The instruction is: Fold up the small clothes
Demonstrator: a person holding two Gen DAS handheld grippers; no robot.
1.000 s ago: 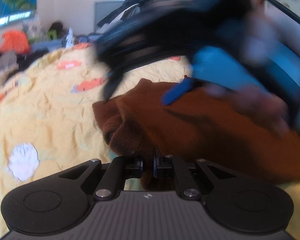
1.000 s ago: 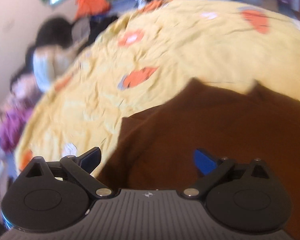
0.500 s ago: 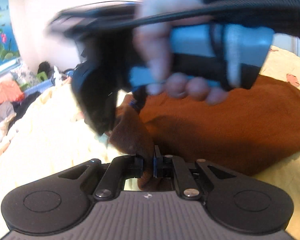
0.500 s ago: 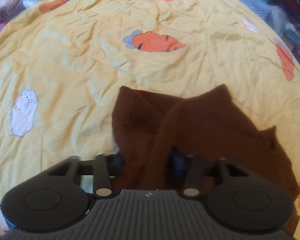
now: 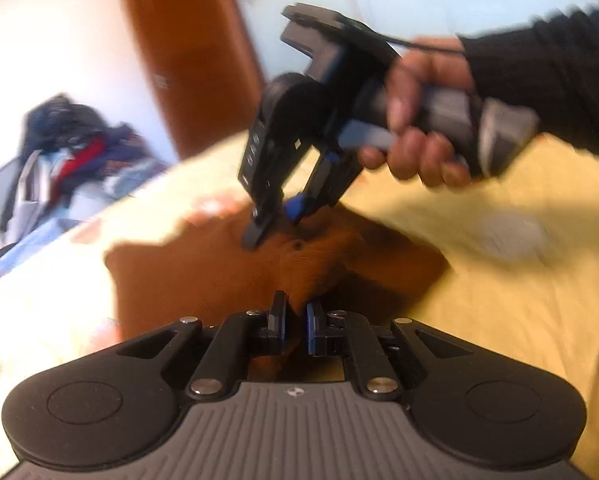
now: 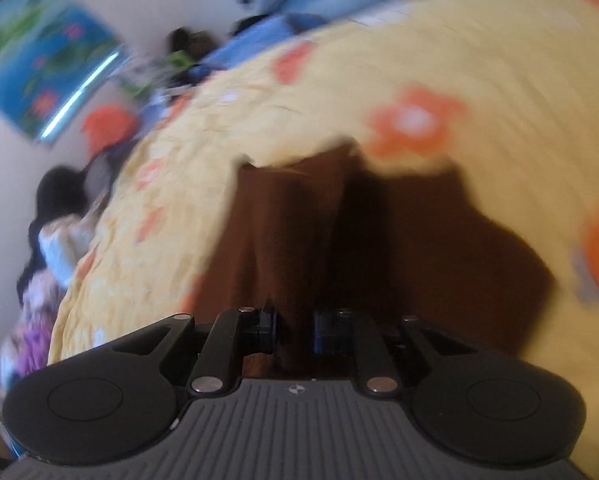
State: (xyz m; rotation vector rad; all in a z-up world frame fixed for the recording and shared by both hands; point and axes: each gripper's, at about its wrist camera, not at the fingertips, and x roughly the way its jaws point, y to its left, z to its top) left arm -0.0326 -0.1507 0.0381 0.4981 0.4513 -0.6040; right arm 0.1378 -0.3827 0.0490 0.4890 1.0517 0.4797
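A small brown garment (image 5: 203,268) lies on a yellow bedsheet (image 5: 511,288). My left gripper (image 5: 295,326) is shut on a pinched fold of its near edge. My right gripper (image 5: 273,224), held in a hand, comes down onto the garment's far side, its jaws closed on cloth. In the right wrist view the right gripper (image 6: 293,330) is shut on a raised ridge of the brown garment (image 6: 419,240), which hangs away from it over the sheet (image 6: 439,60). Both views are blurred.
The sheet has orange flower prints (image 6: 415,120). A pile of clothes (image 5: 67,140) and a brown door (image 5: 191,52) lie beyond the bed. A blue picture (image 6: 39,60) hangs on the wall, with more clutter (image 6: 59,232) along the bed's edge.
The right gripper went from open above the garment to shut on a fold of it. Both grippers have swung round with the cloth, and the left has kept its hold.
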